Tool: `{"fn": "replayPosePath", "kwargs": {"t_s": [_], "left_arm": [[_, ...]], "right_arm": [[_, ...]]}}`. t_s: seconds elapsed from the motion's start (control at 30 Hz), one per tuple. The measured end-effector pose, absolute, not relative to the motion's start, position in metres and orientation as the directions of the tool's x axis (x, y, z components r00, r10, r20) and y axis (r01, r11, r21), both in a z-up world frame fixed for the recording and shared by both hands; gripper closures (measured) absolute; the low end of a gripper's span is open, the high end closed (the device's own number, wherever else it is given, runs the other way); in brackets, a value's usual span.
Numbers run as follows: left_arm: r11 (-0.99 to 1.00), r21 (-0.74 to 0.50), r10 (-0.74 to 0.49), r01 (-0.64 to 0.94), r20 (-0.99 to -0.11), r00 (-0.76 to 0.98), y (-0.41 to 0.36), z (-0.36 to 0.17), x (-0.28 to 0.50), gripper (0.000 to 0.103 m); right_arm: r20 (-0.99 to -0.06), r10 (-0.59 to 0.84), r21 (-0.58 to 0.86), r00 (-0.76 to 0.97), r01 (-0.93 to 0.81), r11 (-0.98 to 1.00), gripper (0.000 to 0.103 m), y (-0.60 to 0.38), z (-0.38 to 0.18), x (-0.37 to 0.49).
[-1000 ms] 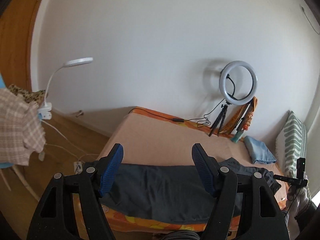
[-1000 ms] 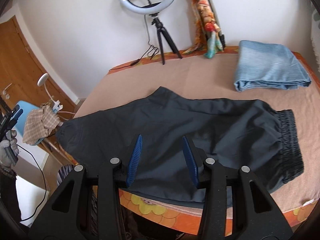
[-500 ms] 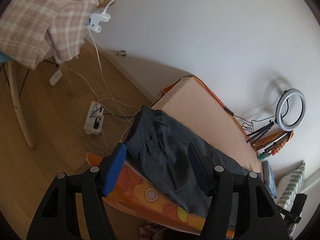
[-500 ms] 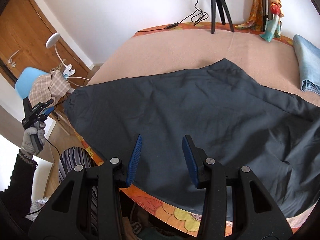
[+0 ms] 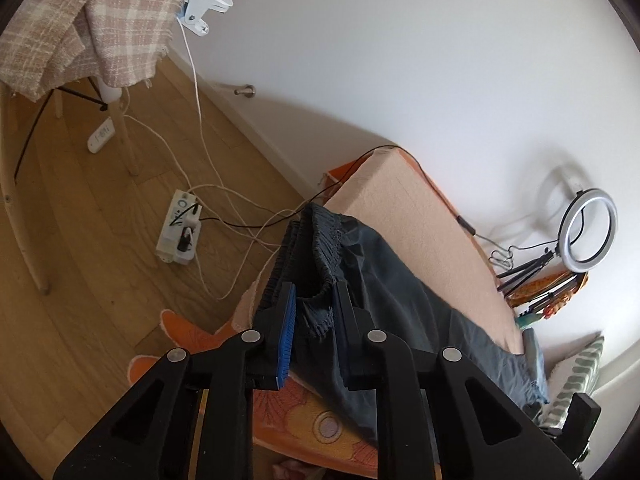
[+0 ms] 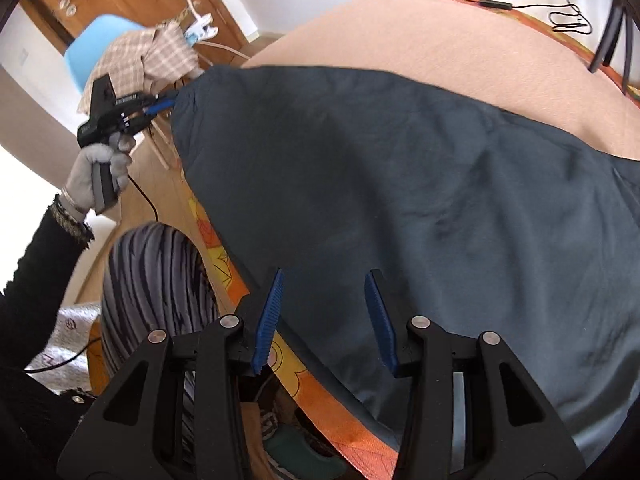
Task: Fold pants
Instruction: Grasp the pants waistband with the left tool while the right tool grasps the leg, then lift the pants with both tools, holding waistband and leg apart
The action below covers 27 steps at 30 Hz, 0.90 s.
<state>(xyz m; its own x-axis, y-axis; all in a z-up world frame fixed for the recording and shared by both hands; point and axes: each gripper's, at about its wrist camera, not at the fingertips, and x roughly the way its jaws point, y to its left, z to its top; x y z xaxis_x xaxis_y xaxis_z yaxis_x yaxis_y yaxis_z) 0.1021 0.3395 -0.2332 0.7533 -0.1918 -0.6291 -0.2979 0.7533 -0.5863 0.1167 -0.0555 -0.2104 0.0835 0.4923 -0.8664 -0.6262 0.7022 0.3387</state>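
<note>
Nearest in the left wrist view, the left gripper (image 5: 316, 312) has just been closing and now pinches the gathered elastic waistband (image 5: 320, 240) of the dark pants (image 5: 400, 300) between its fingers. The pants lie spread across a bed (image 5: 420, 220) covered in a peach sheet, the waistband end at the bed's corner, over an orange flowered cover (image 5: 320, 420) along the edge. Beside the bed, on the wooden floor (image 5: 80, 240), sits a white power strip (image 5: 180, 232) with trailing cables. Farther off stand a chair draped with a checked cloth (image 5: 100, 20), a clip lamp (image 5: 204, 4) and, by the white wall, a ring light (image 5: 588, 236) on a tripod.

In the right wrist view the right gripper (image 6: 326, 320) hangs unclenched over the pants' near edge, gripping nothing; a gloved hand (image 6: 100, 176) holds the left gripper at the far corner.

A second ago the left gripper was wide apart and higher, facing the wall; the right gripper has swung along the pants, away from the folded jeans.
</note>
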Motion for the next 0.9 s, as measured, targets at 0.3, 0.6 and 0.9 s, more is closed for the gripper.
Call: {"fn": "replayPosePath", "kwargs": {"t_s": [0.3,0.6,0.9], "left_arm": [[0.639,-0.645,-0.196,-0.419,-0.663,0.722,0.345,-0.246,0.084,0.066],[0.614,-0.659,-0.214,-0.435,-0.669,0.711,0.332,-0.251,0.091,0.064],[0.62,-0.67,-0.214,-0.408,-0.645,0.733,0.334,-0.249,0.09,0.067]], "right_arm": [[-0.909,0.398,0.202,0.123,-0.706,0.679,0.073,-0.034,-0.219,0.111],[-0.923,0.315,0.085,0.219,-0.684,0.724,0.103,-0.059,-0.217,0.117],[-0.88,0.446,0.155,0.162,-0.791,0.592,0.055,-0.046,-0.192,0.086]]}}
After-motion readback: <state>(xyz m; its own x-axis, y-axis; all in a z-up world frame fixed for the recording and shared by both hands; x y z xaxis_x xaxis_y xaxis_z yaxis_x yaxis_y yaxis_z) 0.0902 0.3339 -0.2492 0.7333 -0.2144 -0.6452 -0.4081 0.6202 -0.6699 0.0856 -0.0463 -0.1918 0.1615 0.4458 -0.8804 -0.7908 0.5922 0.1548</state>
